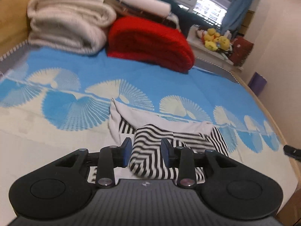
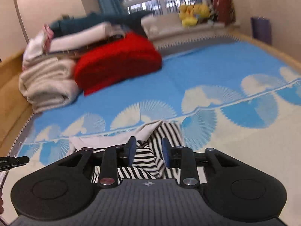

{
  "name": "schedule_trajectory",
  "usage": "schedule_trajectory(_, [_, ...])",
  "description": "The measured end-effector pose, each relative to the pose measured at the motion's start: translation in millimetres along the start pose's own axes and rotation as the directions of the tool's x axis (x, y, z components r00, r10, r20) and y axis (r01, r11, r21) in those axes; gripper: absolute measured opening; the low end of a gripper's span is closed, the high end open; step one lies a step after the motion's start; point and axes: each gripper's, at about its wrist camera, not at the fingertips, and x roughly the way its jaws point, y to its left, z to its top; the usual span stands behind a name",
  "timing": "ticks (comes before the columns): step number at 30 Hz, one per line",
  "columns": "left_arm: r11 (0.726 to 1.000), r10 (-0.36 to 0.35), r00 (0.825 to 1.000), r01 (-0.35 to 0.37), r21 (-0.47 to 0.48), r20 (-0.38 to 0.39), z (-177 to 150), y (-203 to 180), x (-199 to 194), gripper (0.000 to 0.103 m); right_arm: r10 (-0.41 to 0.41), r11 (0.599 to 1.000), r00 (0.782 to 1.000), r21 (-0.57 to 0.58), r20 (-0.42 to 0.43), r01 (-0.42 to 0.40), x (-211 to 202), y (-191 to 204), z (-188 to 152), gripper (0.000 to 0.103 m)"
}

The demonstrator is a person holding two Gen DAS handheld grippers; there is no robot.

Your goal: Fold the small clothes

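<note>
Light, limp striped garment (image 1: 150, 150), best pinched at its edges, is bunched between the parted, ungripping left claw (image 1: 146, 150) and right claw (image 2: 148, 150).

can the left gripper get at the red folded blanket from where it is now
Probably not without moving. The left gripper sits low at the near edge of the bed with the striped garment bunched between its open fingers, while the red blanket lies across a stretch of blue bedspread. Nothing blocks the path.

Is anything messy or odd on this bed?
Only the striped garment: it lies bunched and half inside out, white lining showing, between both grippers' open fingers. The folded red blanket and cream blanket look tidy.
</note>
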Motion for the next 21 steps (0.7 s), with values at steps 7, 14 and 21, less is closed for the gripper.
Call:
schedule_trajectory(7, [0.998, 0.019, 1.000, -0.018, 0.067, -0.014, -79, 0, -78, 0.038, -0.044, 0.999, 0.999, -0.005, 0.000, 0.044, -70, -31, -72, 0.040])
schedule_trajectory(14, [0.996, 0.060, 0.988, -0.068, -0.052, -0.141, -162, 26, -65, 0.038, -0.077, 0.976, 0.974, 0.183, -0.212, 0.117, -57, -66, -139, 0.040])
schedule_trajectory(21, [0.959, 0.022, 0.931, -0.122, -0.254, -0.364, -194, 66, 1, 0.060, -0.111, 0.970, 0.925, 0.162, -0.362, 0.180, -24, -68, -163, 0.041])
